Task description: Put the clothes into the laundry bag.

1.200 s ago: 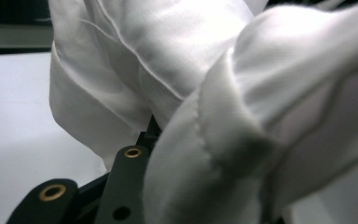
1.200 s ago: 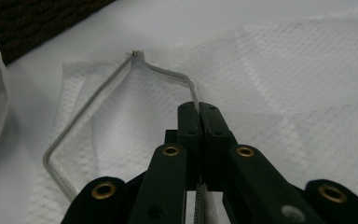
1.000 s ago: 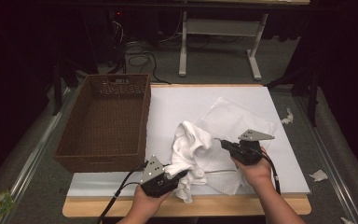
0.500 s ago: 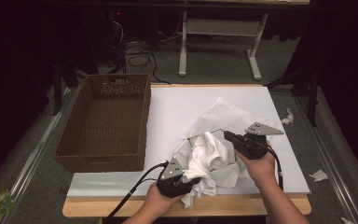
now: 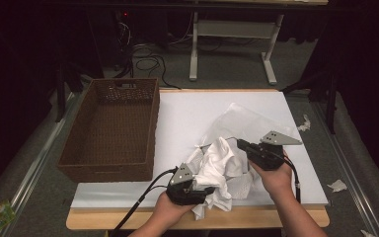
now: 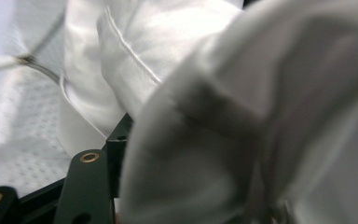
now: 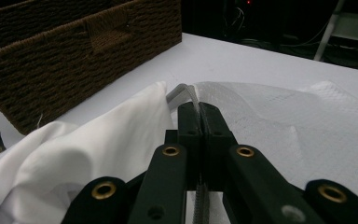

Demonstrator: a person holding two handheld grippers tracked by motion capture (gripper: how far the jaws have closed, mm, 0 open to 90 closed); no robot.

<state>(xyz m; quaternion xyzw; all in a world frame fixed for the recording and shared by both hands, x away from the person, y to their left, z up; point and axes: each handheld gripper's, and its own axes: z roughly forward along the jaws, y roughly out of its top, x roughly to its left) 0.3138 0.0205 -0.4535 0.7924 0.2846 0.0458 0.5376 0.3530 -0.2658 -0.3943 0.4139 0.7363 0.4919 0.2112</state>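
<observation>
A soft, matt white cloth [image 5: 217,165] lies beside a sheer mesh bag [image 5: 249,123] and a rough woven wicker basket [image 5: 113,128].

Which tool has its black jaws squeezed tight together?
The right tool, on the mesh bag side: its jaws are pressed together on the bag's edge. The left tool sits in the white cloth.

Basket [image 5: 113,128]: on the table's [image 5: 187,106] left edge. Garment [image 5: 217,168]: right of it, near the front edge (partly over a mesh bag [image 5: 249,121]).
</observation>
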